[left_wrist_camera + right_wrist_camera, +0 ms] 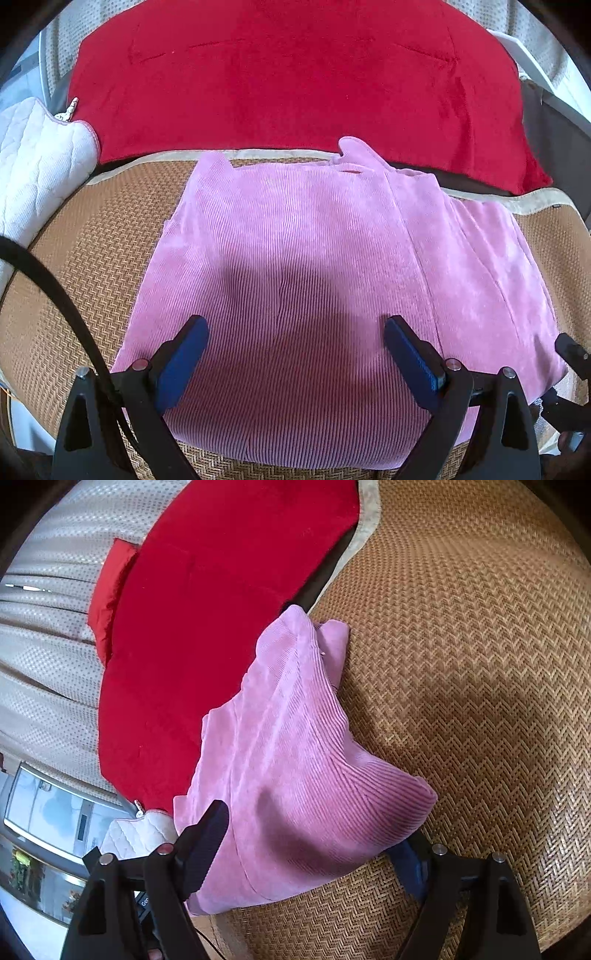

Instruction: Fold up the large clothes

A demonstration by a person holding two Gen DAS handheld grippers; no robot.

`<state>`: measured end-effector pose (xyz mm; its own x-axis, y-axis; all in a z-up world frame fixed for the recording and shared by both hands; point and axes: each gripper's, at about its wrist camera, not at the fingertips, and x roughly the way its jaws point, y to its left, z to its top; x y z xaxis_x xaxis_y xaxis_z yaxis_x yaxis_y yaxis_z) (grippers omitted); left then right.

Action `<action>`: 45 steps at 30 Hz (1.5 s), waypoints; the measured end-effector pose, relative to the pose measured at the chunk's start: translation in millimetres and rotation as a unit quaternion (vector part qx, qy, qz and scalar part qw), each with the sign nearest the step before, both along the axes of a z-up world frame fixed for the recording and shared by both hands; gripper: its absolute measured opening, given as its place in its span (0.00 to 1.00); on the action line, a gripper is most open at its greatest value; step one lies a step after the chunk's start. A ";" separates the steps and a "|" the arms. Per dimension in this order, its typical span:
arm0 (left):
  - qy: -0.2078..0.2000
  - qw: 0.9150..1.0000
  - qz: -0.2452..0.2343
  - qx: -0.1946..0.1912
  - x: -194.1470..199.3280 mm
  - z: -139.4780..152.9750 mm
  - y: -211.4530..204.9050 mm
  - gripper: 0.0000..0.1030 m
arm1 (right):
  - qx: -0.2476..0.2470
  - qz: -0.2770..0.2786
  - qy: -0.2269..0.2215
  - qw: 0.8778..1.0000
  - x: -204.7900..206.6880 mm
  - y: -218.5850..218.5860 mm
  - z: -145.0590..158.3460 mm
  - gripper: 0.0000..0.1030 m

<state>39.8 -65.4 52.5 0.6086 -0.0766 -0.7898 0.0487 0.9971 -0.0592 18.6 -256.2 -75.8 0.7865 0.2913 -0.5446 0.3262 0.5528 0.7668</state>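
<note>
From the left wrist view, the pink corduroy garment [295, 258] lies flat and folded on a woven straw mat [92, 251], its ribbed cloth filling the middle of the scene. A second layer of it lies along the right side. The left hand-held gripper [295, 354] hangs above the near part of the garment with its two blue pads [181, 365] spread wide and nothing between them; it is released. Beyond the mat's pale border lies a red blanket [295, 74], and a white quilted pad [33, 166] sits at the far left. A black cable [62, 295] curves across the near left corner.

From the right wrist view, the garment [288, 768] runs from near to far between the red blanket [207, 609] on the left and the bare mat [461, 664] on the right. The right hand-held gripper [314, 849] stands wide open around the garment's near end, one pad [207, 845] on top of the cloth at the left, the other half hidden under its right edge. The fingers do not squeeze the cloth. A dotted curtain [48, 646] hangs at the far left.
</note>
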 end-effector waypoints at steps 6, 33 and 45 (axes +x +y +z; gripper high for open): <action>-0.019 1.000 -0.007 -0.007 0.5 5.7 -3.2 0.94 | -0.029 0.012 0.005 0.999 22.7 15.8 10.0 0.80; -0.007 0.998 -0.056 -0.020 17.2 -25.1 1.7 0.97 | -0.271 0.066 -0.015 0.960 127.3 115.9 123.1 0.23; 0.003 0.988 0.002 -0.155 16.4 -6.7 88.8 0.92 | -0.468 0.236 -0.063 0.850 179.0 299.9 122.5 0.15</action>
<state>56.2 23.4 45.9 0.6041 -0.3127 -0.7330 0.0432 0.9313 -0.3617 197.6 43.7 46.6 0.7720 0.0764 -0.6310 -0.1525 0.9860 -0.0672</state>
